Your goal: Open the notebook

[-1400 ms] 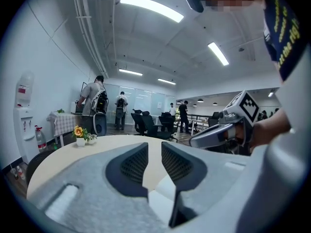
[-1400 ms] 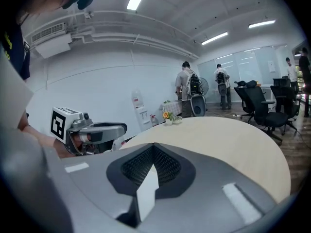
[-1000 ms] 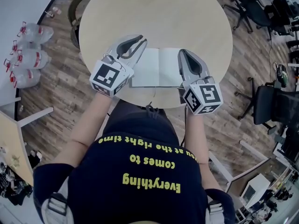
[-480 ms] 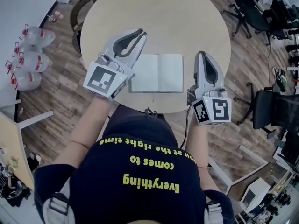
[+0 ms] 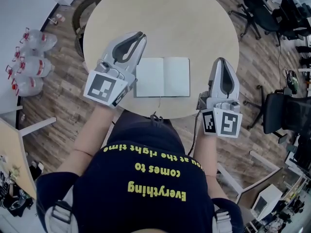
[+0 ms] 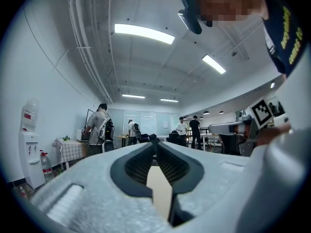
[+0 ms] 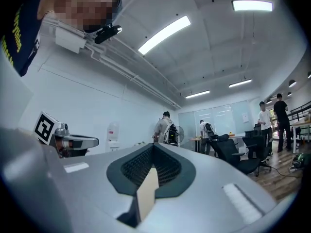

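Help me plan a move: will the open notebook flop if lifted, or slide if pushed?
Probably floppy: the notebook lies open flat and looks thin, so a lifted half may sag. Pushed, it should slide across the smooth table, not roll.

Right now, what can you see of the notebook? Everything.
The notebook lies open and flat: two blank white pages, crease down the middle. What looks like a thin ribbon trails from the spine toward the near rim of the round beige table it rests on. Nothing else appears to touch it.
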Motion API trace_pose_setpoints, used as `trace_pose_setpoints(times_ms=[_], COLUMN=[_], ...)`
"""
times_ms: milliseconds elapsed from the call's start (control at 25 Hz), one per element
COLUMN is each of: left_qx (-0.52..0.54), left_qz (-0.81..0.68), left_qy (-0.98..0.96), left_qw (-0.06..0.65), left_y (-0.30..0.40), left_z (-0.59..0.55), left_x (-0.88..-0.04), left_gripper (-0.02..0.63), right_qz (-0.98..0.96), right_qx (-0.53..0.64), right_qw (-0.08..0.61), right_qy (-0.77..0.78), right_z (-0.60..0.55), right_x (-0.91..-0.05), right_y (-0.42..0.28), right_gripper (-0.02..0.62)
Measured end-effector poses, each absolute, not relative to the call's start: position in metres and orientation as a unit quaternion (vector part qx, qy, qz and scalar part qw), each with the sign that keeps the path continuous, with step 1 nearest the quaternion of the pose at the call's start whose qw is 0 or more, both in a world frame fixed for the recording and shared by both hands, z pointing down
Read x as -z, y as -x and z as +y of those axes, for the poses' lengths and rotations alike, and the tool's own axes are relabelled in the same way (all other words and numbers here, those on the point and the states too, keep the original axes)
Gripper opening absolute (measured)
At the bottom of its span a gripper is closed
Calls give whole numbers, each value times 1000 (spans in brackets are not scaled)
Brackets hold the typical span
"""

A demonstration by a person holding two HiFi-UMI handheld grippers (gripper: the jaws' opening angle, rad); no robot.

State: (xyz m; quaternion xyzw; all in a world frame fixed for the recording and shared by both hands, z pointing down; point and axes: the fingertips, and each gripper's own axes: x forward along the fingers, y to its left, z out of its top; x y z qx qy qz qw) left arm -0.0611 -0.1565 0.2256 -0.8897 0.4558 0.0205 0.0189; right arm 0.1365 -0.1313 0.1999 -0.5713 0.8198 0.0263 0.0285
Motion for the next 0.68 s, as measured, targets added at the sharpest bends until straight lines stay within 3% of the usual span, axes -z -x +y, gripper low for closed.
trace_pose_setpoints(times_ms=[680], left_qx=[-26], left_qz=[467], left_qy=[884], left_qw=[19], left_y=[71], left_z=[-158], left_x=[-227], left_gripper=[24], right_qz=[812], right_qx=[-18], right_qw=[9], right_qy=[583], right_z=[-134], right_x=[-208], right_y=[-137], right_gripper=[12])
